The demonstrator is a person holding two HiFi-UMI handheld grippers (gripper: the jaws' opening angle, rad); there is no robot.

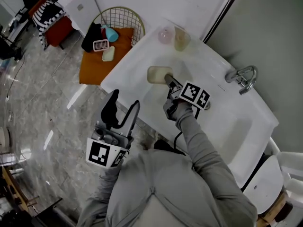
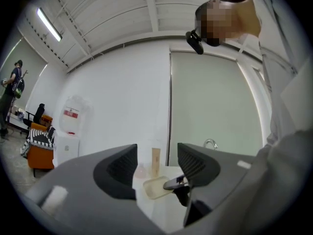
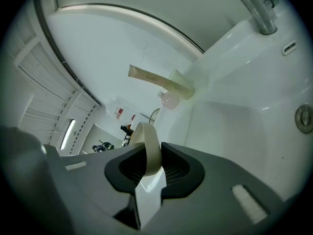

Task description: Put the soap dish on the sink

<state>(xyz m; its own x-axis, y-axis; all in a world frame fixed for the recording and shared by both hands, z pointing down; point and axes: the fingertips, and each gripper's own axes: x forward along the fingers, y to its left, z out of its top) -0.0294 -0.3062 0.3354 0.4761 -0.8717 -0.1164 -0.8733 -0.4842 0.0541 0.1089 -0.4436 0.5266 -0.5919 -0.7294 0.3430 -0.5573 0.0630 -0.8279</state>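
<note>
Our right tool [image 1: 169, 82] is clamped on one rim of the soap dish [image 1: 158, 74], a thin, shallow tray that we judge stiff, light and slick. The edge pinch suits it, though it could pivot. The dish lies on or just over the sink's [image 1: 222, 123] flat end, away from the faucet [image 1: 242, 77]. Our left tool [image 1: 124, 110] hangs wide open and empty, off the sink's front edge.

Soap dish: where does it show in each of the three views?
Head view: soap dish upper centre, over the sink, in the right gripper.
Left gripper view: soap dish low centre, far off, between the open jaws of the left gripper.
Right gripper view: soap dish lower centre, edge-on, clamped in the jaws.
Shared landmark: the faucet.
</note>
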